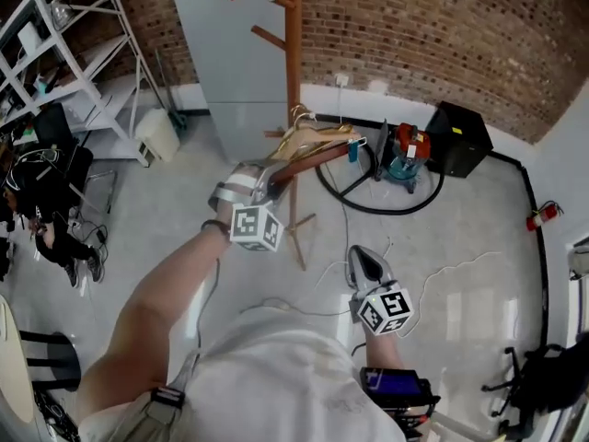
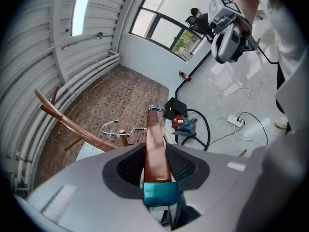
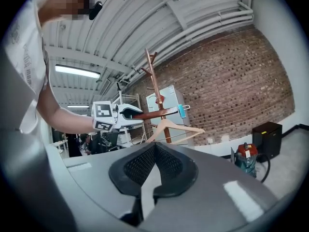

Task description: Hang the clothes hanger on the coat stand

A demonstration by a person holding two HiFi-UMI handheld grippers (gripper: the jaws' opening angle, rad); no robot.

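Head view first: the left gripper [image 1: 269,184], centre frame, has its jaws clamped on one end of a dark brown hanger [image 1: 313,161], held out level toward the stand [image 1: 293,53] rising at top centre. A pale hanger [image 1: 317,136] already hangs there, just behind the brown one. The right gripper [image 1: 361,258] hangs low at lower right, well apart from the action, over the floor [image 1: 460,238]. Now the left gripper view: both pads are pressed on the brown bar, which runs straight up the middle of the frame, with a teal clip [image 2: 161,195] at the near end. Left of centre, the hanger's metal hook [image 2: 110,125] curls right beside a short wooden peg [image 2: 122,132]. I cannot tell whether it is over the peg or only alongside. Over to the right gripper view: its own jaws are closed together with nothing between them, and up in the middle of the frame the brown hanger sits level at the stand, above the pale one. So this looks like the hanging step itself, right at the peg. The next move likely calls for settling the hook fully over the peg, letting the weight come onto it, and only then releasing the bar, steadily, so the pale hanger is not knocked.
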